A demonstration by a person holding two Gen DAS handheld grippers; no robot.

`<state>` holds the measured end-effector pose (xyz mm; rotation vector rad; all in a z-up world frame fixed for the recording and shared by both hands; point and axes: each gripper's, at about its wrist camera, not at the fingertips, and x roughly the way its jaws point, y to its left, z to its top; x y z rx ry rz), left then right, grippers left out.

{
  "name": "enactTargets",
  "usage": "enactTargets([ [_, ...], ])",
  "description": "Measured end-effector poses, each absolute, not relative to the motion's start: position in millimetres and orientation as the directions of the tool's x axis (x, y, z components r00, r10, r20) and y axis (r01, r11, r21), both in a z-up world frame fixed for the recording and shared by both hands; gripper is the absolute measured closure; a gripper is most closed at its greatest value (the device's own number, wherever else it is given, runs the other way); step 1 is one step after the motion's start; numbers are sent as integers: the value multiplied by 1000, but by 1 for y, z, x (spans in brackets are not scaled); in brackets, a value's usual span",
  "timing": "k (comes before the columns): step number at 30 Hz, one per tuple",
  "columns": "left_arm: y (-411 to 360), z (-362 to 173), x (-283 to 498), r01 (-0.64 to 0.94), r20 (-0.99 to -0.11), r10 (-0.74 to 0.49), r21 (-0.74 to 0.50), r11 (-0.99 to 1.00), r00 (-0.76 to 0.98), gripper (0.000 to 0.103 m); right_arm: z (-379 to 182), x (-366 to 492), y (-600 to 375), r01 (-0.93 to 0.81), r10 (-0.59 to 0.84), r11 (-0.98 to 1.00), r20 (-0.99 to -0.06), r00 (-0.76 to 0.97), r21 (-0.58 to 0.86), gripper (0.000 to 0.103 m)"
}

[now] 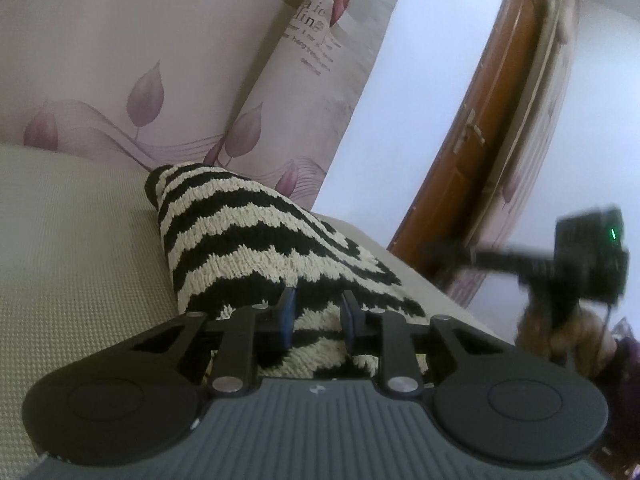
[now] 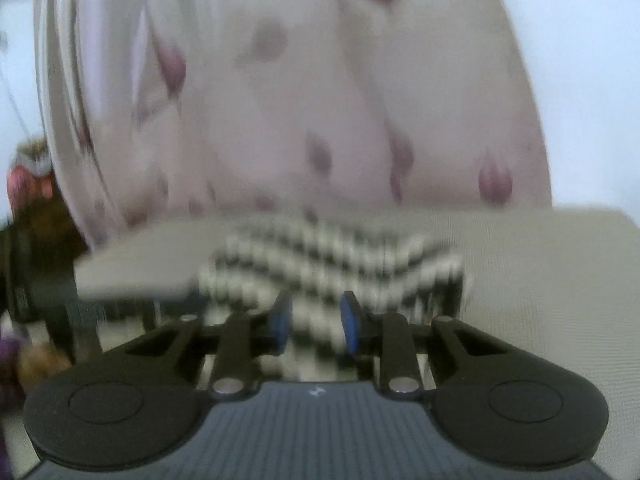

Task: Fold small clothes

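The left gripper (image 1: pixel 316 312) has its blue pads (image 1: pixel 287 314) drawn in close with a fold of the striped knit (image 1: pixel 248 236) filling the narrow gap between them; the cloth bunches at the pads, so the jaws read as pinching the near edge of the garment. From that pinch the black-and-cream cloth rises ahead of the jaws in a tented ridge, its far end standing up off the beige mat (image 1: pixel 80 240), which suggests the edge is being lifted so the piece can be folded over rather than dragged flat. The right gripper (image 2: pixel 314 320) shows the same narrow set, its blue pads (image 2: pixel 350 320) close on either side of striped cloth that runs between them; the view is badly smeared, so I judge this a pinch on the knit (image 2: pixel 328 256) but cannot confirm firm contact. Ahead of these jaws the garment spreads out low across the mat (image 2: pixel 540 280), and to the left of them the mat's edge ends over darker clutter that is too blurred to identify. Two pinches on one garment fit a fold made by carrying one edge over the rest. In the left view, well to the right of the jaws, a dark gripper body with a green light (image 1: pixel 612 235) is blurred, with part of a hand below it. Beyond the garment in both views hangs a pink curtain with leaf prints (image 1: pixel 140 92), and to the right of the left jaws stands a brown wooden door (image 1: pixel 492 128). The fold does not look finished.
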<state>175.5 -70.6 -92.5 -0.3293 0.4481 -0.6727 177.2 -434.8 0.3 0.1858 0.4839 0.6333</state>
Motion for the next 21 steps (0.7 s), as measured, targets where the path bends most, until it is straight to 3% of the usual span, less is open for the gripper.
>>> enactTargets([
  [4, -68, -92, 175, 517, -280, -666, -452, 727, 692, 74, 18, 221, -419, -485, 558, 829, -371, 742, 278, 77],
  [7, -67, -93, 174, 508, -276, -666, -469, 722, 693, 74, 7, 262, -396, -473, 545, 839, -423, 724, 270, 77],
  [9, -67, -93, 174, 501, -276, -665, -478, 722, 694, 74, -14, 284, -379, -472, 531, 844, -511, 676, 254, 78],
  [10, -66, -94, 174, 497, -279, -665, -484, 720, 693, 74, -32, 297, -369, -454, 496, 859, -599, 629, 235, 78],
  [15, -64, -94, 178, 487, -267, -674, -518, 703, 689, 74, -26, 308, -378, -426, 521, 851, -603, 604, 308, 77],
  [18, -65, -93, 178, 485, -263, -676, -525, 699, 689, 74, 8, 292, -364, -506, 559, 823, -524, 642, 258, 76],
  [21, -65, -94, 177, 483, -263, -675, -527, 699, 690, 74, 21, 295, -337, -583, 646, 755, -496, 581, 300, 76],
])
